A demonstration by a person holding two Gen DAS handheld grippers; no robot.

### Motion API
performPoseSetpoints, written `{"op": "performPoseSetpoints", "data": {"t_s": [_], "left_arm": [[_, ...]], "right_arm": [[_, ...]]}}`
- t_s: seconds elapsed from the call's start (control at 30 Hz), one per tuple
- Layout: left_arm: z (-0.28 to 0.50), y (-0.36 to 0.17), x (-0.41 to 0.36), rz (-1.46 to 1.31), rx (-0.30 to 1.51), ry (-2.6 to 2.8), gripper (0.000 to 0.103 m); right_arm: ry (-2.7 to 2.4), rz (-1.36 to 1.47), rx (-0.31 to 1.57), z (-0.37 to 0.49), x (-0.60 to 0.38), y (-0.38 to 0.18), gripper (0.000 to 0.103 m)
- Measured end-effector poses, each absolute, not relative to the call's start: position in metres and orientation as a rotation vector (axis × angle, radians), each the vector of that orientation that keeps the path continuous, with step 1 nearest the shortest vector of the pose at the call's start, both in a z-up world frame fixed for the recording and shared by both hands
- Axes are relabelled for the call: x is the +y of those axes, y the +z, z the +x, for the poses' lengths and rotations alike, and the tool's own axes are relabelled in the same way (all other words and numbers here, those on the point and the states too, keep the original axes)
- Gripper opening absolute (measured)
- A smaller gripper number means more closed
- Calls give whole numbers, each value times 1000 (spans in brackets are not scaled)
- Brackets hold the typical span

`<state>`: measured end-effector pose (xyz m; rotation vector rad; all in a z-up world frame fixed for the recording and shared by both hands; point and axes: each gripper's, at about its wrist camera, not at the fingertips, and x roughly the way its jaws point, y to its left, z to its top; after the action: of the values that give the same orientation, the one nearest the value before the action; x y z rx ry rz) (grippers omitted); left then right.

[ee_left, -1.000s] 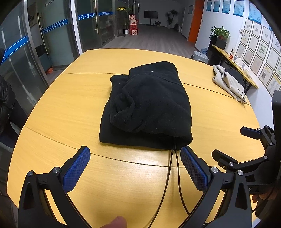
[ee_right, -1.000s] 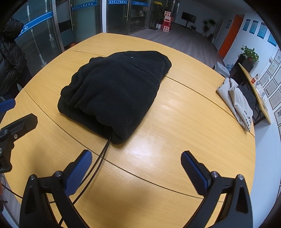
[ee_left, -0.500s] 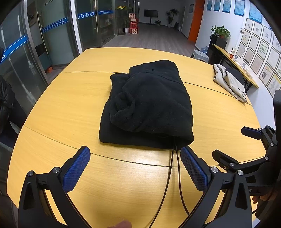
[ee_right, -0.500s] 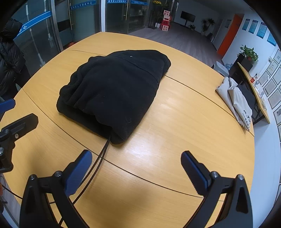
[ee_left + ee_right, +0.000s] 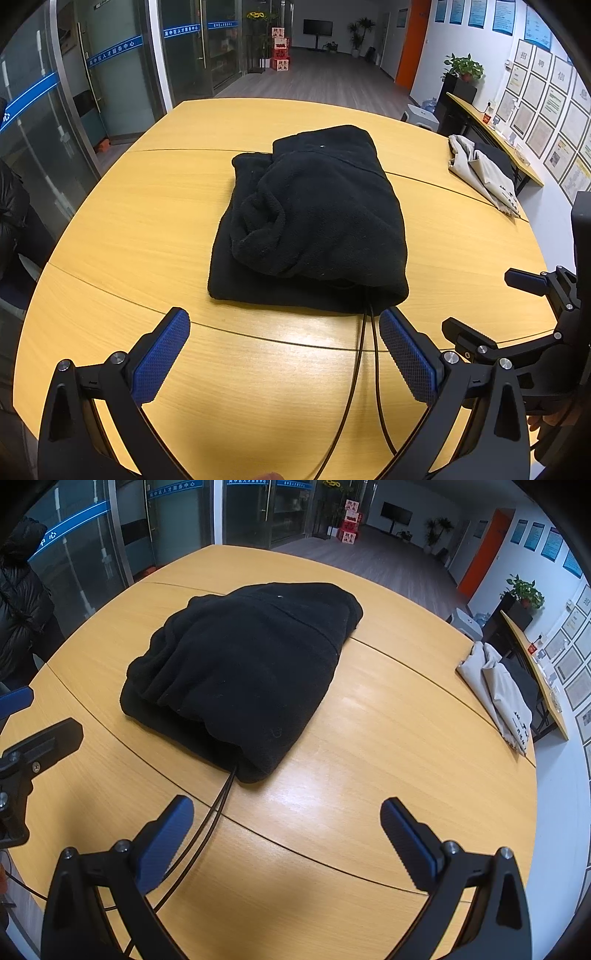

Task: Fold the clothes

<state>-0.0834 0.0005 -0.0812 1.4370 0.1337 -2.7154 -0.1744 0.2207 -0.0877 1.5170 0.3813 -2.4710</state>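
A black fleece garment [image 5: 314, 221] lies folded in a thick bundle in the middle of the yellow wooden table [image 5: 147, 229]; it also shows in the right wrist view [image 5: 243, 664]. Two thin black cords [image 5: 365, 354] run from its near edge toward me. My left gripper [image 5: 284, 354] is open and empty, held just short of the bundle's near edge. My right gripper [image 5: 288, 834] is open and empty, near the bundle's near right corner. The right gripper's frame shows at the right of the left wrist view [image 5: 546, 332].
A beige and dark garment pile [image 5: 484, 173] lies at the table's far right edge, also in the right wrist view [image 5: 502, 686]. A person in a black jacket [image 5: 22, 605] stands at the left. Glass doors, a side desk and framed wall papers stand beyond.
Both grippers have drifted very slightly; the bundle sits a touch lower in the left view. Neither gripper has taken hold of anything.
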Motion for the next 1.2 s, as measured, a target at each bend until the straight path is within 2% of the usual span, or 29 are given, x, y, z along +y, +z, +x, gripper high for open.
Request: {"op": "performPoseSetpoints", "data": {"t_s": [1.2], "left_arm": [[-71, -74, 1, 1405, 130, -2720, 103]], "right_arm": [[-2481, 1509, 399, -167, 215, -82, 103]]}}
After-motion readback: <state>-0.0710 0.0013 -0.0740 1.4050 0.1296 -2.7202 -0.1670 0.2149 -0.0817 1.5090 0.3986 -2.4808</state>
